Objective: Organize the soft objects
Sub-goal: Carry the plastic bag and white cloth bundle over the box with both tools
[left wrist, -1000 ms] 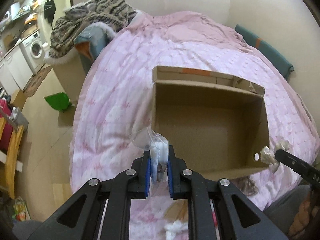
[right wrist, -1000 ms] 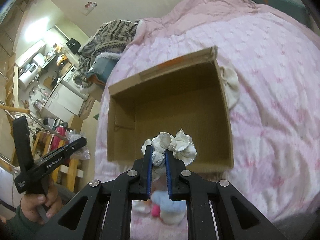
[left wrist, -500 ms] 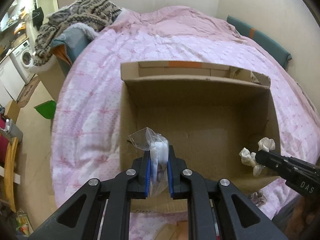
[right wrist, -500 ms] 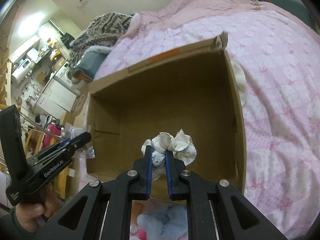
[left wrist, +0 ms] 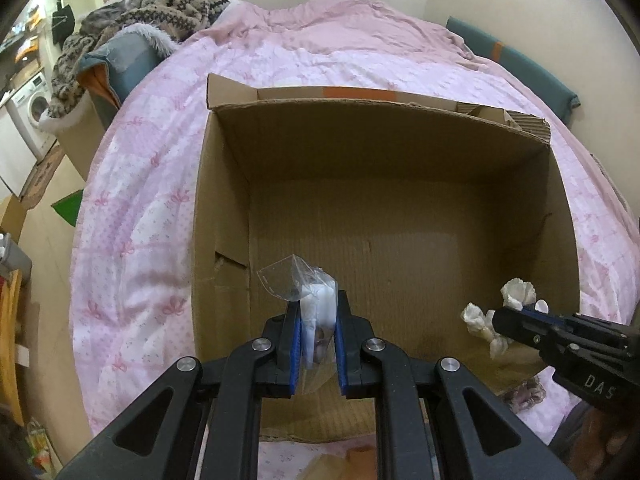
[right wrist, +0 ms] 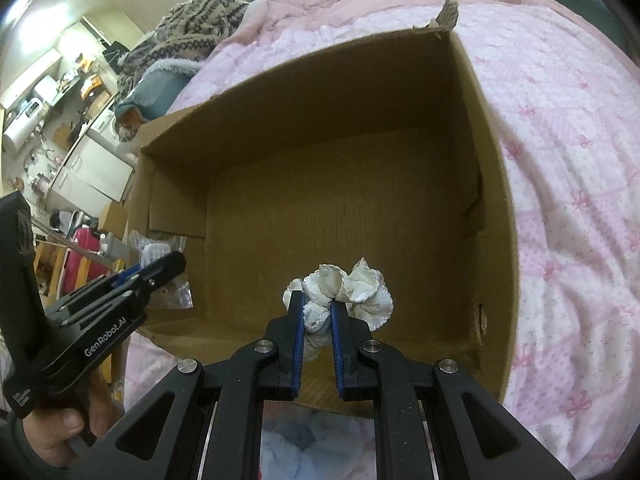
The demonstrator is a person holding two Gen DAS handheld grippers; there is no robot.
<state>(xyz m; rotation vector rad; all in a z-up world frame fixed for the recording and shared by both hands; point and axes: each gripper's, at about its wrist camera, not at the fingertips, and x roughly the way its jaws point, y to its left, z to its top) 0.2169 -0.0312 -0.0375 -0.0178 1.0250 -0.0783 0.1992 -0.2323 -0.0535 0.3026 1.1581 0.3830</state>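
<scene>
grippers [left wrist: 316, 322] over box [left wrist: 224, 208], pink bed [left wrist: 140, 184]

Brown box [left wrist: 224, 216]; pink bow-print quilt [left wrist: 132, 216]; white frilly cloth [right wrist: 352, 292].

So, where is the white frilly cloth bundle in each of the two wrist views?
Left wrist view: the white frilly cloth bundle is at the lower right, clamped at the tip of the right gripper, over the box's near right corner.
Right wrist view: the bundle is at lower centre, between the right gripper's own blue pads.
Shared landmark: the open cardboard box on the pink bed.
</scene>
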